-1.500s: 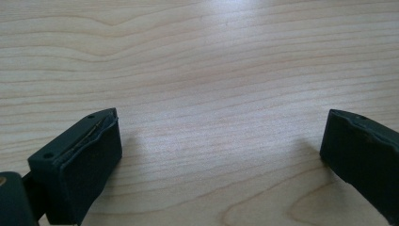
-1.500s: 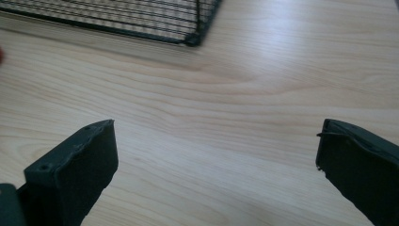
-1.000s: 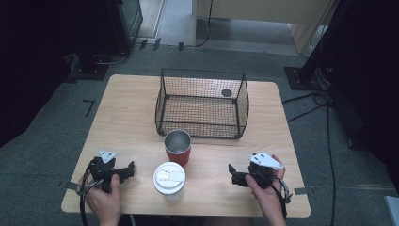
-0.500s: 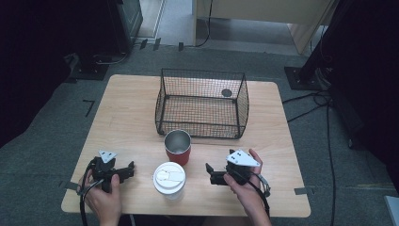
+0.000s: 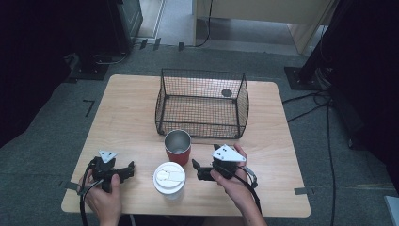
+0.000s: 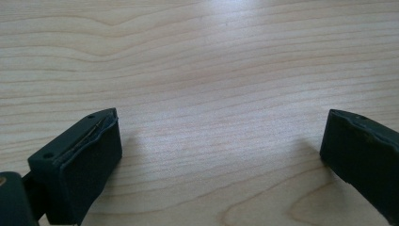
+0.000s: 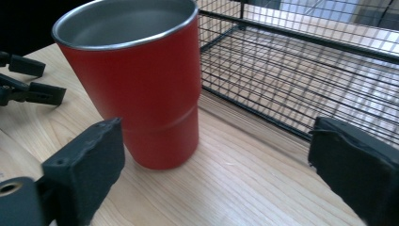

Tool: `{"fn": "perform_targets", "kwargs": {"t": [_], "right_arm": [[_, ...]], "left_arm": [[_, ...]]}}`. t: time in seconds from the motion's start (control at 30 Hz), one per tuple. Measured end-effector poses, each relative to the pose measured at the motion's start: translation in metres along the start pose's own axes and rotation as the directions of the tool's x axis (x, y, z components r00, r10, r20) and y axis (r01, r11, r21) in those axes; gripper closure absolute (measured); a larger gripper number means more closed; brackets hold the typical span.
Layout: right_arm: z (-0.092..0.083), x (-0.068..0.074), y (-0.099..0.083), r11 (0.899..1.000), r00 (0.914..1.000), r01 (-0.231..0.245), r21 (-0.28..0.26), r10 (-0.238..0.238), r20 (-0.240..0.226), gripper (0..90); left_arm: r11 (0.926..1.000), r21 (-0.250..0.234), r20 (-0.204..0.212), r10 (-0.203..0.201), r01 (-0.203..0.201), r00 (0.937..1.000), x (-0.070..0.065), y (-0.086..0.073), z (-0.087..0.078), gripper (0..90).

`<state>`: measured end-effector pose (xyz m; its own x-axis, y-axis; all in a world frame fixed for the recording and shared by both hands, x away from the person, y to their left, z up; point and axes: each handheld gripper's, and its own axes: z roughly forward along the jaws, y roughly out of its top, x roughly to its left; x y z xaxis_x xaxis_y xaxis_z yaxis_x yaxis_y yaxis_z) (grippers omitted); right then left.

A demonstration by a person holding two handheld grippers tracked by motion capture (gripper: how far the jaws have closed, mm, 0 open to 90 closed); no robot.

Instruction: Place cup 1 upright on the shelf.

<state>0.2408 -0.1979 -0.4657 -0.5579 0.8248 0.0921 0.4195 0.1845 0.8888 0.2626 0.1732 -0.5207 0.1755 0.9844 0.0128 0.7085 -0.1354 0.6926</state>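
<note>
**Right hand closes in on the red cup**

A pale wooden table [image 5: 127,117] on grey carpet lies under me. My right gripper [image 5: 196,168] has slid left across the table since a second ago and now points at the red cup [image 5: 178,147], close beside it but not touching. Its jaws have just been narrowing, yet they are spread with nothing between them; in the right gripper view the cup [image 7: 141,80] stands upright just ahead, nearer the left jaw. My left gripper [image 5: 128,168] has kept its place near the front left, jaws apart over bare wood. The white lid [image 5: 169,177] lies flat between my grippers, in front of the cup. Behind the cup stands the wire basket [image 5: 202,101]. The small dark round thing [image 5: 227,92] at its far side is too small to identify.
</note>
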Motion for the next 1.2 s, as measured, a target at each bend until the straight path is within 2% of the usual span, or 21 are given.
{"fn": "perform_targets", "kwargs": {"t": [0.07, 0.33, 0.43, 0.53, 0.73, 1.0, 1.2], "right_arm": [[0.003, 0.002, 0.002, 1.0, 1.0, 0.0, 0.005, 0.0, -0.001, 0.8], [0.013, 0.006, 0.006, 1.0, 0.9999, 0.015, 0.004, -0.015, -0.006, 0.0], [0.017, 0.009, 0.008, 1.0, 0.9992, 0.018, -0.005, -0.018, -0.035, 0.0], [0.024, 0.012, 0.009, 0.999, 0.9972, 0.046, -0.013, -0.046, -0.058, 0.0], [0.033, 0.015, 0.01, 0.998, 0.997, 0.055, -0.009, -0.056, -0.054, 0.1], [0.044, 0.022, 0.013, 0.997, 0.9923, 0.08, -0.014, -0.081, -0.094, 1.3], [0.049, 0.023, 0.014, 0.996, 0.9904, 0.091, -0.021, -0.093, -0.103, 3.0]], "left_arm": [[1.0, 0.0, 0.0, 0.0, 0.0, 1.0, 0.0, 0.0, 0.0, 0.0], [1.0, 0.0, -0.002, -0.003, 0.003, 1.0, 0.0, 0.0, 0.0, 0.0], [1.0, 0.0, -0.002, -0.003, 0.003, 1.0, 0.0, 0.0, 0.0, 0.0], [1.0, 0.0, -0.002, -0.003, 0.003, 1.0, 0.0, 0.0, 0.0, 0.0], [1.0, 0.0, -0.002, -0.003, 0.003, 1.0, 0.0, 0.0, 0.0, 0.0], [1.0, -0.002, -0.004, -0.007, 0.007, 1.0, 0.0, 0.001, 0.001, 0.0], [1.0, -0.002, -0.004, -0.007, 0.007, 1.0, 0.0, 0.001, 0.001, 0.0]]}}
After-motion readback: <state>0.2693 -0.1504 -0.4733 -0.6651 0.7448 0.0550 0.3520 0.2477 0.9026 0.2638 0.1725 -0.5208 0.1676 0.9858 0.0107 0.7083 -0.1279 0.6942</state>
